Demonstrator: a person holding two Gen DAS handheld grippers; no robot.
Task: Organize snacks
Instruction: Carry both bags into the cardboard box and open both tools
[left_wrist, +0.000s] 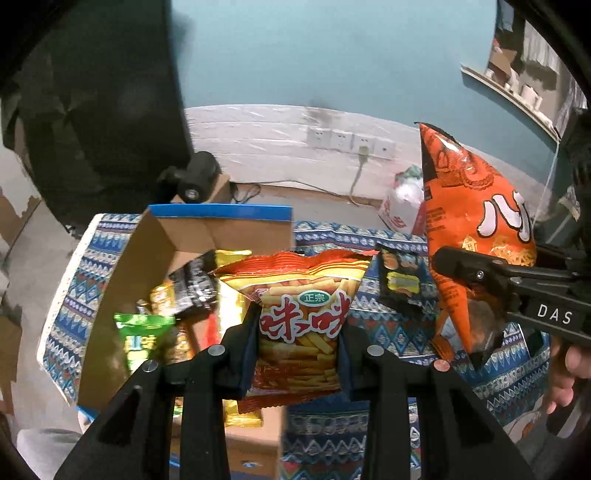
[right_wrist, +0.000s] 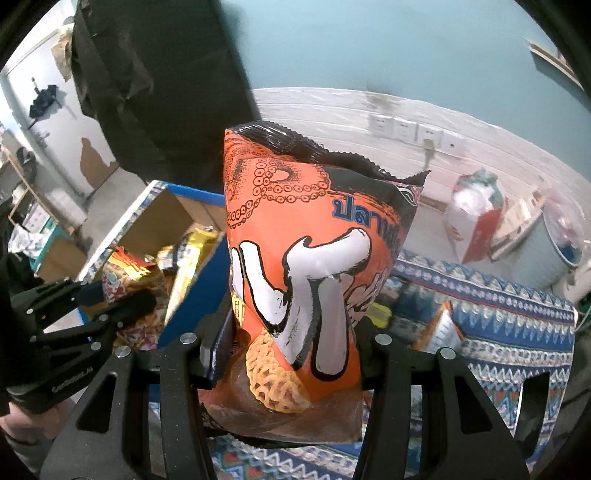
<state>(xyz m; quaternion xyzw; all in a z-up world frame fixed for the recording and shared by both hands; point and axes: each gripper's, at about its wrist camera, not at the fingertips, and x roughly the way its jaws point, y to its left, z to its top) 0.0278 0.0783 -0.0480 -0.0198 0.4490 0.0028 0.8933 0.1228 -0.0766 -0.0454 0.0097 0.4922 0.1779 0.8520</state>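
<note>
Left jaws pinch a crinkly fries packet (left_wrist: 301, 325), right jaws a glossy, seemingly puffed orange bag (right_wrist: 299, 280).

A patterned blue cloth (left_wrist: 388, 236) was spread over the surface. Beyond its far edge, a row of white wall sockets (left_wrist: 351, 142) was mounted on the white lower wall, with a cable (left_wrist: 356, 177) plugged into one. A black camera-like device (left_wrist: 194, 177) was seen beyond the far left corner. A white and red bag (right_wrist: 471, 221) was set on the floor near the wall, beside a pale bin (right_wrist: 550, 251).
</note>
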